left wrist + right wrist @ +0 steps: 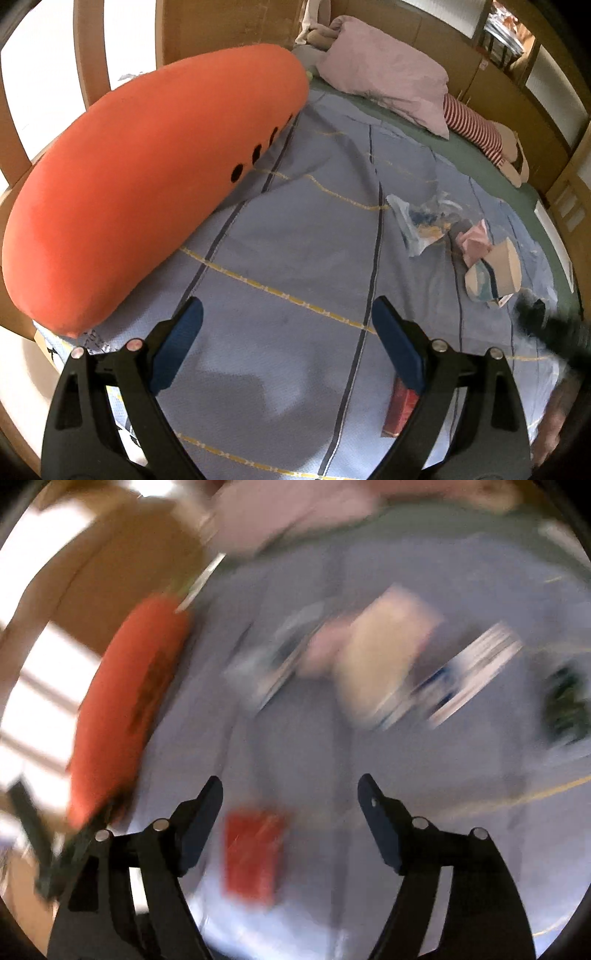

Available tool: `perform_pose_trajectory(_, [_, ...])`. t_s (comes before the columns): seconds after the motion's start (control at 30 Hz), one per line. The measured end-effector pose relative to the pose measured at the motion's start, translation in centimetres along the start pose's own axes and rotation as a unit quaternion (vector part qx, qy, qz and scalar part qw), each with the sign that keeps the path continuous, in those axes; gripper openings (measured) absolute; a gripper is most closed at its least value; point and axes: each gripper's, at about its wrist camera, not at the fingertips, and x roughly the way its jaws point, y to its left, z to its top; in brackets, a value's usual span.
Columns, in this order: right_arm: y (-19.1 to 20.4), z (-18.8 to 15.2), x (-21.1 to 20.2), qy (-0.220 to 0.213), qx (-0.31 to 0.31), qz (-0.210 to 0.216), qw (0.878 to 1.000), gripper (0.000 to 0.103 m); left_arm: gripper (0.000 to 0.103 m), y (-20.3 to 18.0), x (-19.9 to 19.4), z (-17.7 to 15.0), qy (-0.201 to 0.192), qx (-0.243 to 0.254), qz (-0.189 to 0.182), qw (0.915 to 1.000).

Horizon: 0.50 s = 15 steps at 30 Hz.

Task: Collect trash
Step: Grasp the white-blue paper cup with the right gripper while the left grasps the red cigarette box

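Lying on a blue striped bedspread (288, 236), the trash is scattered in one loose cluster on the side away from the big orange bolster cushion (147, 177). Nearest the cushion within that cluster is a crumpled clear plastic wrapper (417, 221) with blue and yellow print; just beyond it sits a pink crumpled paper (474, 240), touching a beige paper cup (498, 273) tipped on its side. A red packet (400, 410) lies flat on the bedspread apart from the cluster, close to the cushion's lower end and partly behind the left gripper's (288, 325) finger. The left gripper's jaws stand wide apart with nothing between the blue pads. The right gripper (290, 794) also has its jaws spread wide, holding nothing; its view is badly blurred, but the red packet shows just past and between its fingers, with the cup and wrappers farther on, away from the cushion. A pink pillow (384, 70) rests past the cushion's far end, by the wooden bed frame (443, 33), and a red-and-white striped soft toy (476, 133) lies beyond the pillow
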Motion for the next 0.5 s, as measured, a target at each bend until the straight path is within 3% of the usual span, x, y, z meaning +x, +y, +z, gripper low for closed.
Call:
perform_pose_trajectory(0.1, [-1.0,2.7,1.0,-0.031,0.017,-0.051,0.998,0.081,0.092,-0.8,0.5,-0.3,0.009,0.016,-0.008,0.9998])
perform_pose_trajectory(0.2, [-1.7,4.3,3.3,-0.012,0.018,-0.067,0.997,0.08,0.092,-2.1,1.0,-0.7,0.017,0.047,-0.025,0.9985])
perform_pose_trajectory(0.23, [-2.7,4.5,3.2,-0.007,0.021,-0.073,0.997,0.073,0.092,-2.7,1.3,-0.9,0.025,0.058,-0.037,0.9973])
perform_pose_trajectory(0.27, [-2.8,4.6,3.8,0.001,0.022,-0.071,0.997,0.055,0.092,-3.0,1.5,-1.0,0.032,0.063,-0.046,0.9965])
perform_pose_trajectory(0.33, [-3.6,4.7,3.9,0.021,0.03,-0.057,0.998,0.034,0.092,-3.7,1.9,-1.4,0.049,0.073,-0.066,0.994])
perform_pose_trajectory(0.4, [-4.0,3.8,3.2,0.027,0.038,-0.03,0.998,0.027,0.092,-4.1,2.3,-1.6,0.06,0.078,-0.078,0.9921])
perform_pose_trajectory(0.5, [-5.4,1.9,2.1,0.065,0.077,0.066,0.993,0.026,0.092,-4.5,2.4,-2.0,0.068,0.087,-0.087,0.99])
